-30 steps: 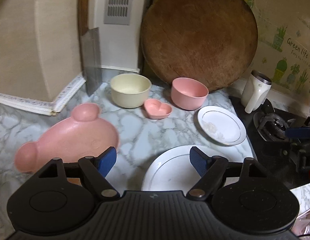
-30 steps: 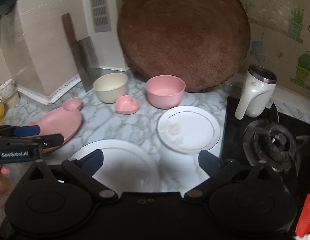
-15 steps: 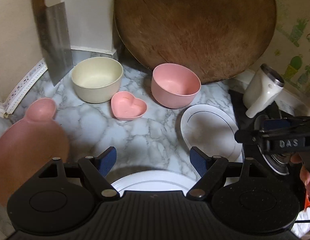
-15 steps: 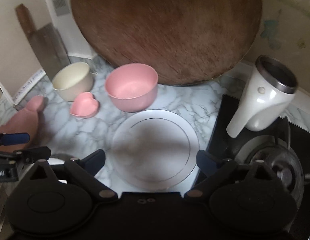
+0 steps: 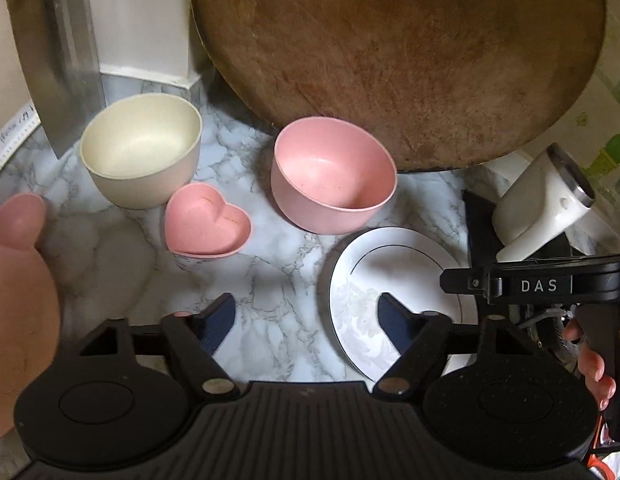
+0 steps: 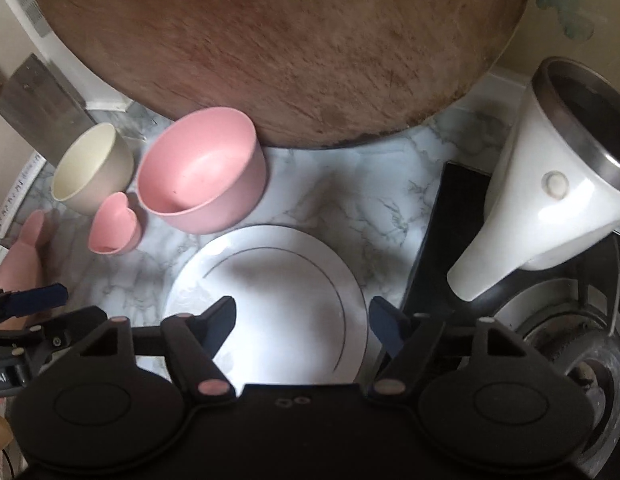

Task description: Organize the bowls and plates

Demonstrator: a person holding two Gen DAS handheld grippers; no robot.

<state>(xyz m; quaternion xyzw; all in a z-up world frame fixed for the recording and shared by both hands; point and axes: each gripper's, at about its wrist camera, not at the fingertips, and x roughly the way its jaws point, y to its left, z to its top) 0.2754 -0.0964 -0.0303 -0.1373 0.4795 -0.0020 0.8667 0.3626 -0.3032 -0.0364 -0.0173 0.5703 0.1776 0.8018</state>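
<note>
My right fingers: the blue pads of my right gripper [image 6: 301, 326] stand wide apart with nothing between them, poised low over the near part of the small white plate with the thin dark ring [image 6: 269, 304].
My left fingers: my left gripper [image 5: 305, 322] is also spread and empty, hanging above bare marble just left of that same plate [image 5: 394, 296].
Right gripper from the left view: its black body marked DAS [image 5: 538, 284] reaches in from the right, over the plate's right edge; I cannot tell whether it touches the rim.
Plate position: flat on the grey-veined marble counter [image 6: 350, 200], just in front of the round pink bowl [image 6: 201, 176] and beside the black stove edge [image 6: 438, 240].
Bowls: the pink bowl [image 5: 334, 176], the cream round bowl [image 5: 141, 156] and the small pink heart-shaped dish [image 5: 207, 226] each sit separately, close together but not nested.
Pink plate: a large pink plate with a rounded ear [image 5: 17, 272] lies at the far left, apart from the rest.
Progress: I judge the task barely begun; nothing is stacked or grouped.
What is left: gather the plates, then nest the bowls.
Step in hand: likely taking the small white plate by its rim with my right gripper.
Pose: both grippers tilt down and forward towards the round wooden board [image 5: 398, 60] leaning on the wall.
Nearby hazard: the white jug with a steel rim [image 6: 550, 200] stands on the stove just right of the plate.
</note>
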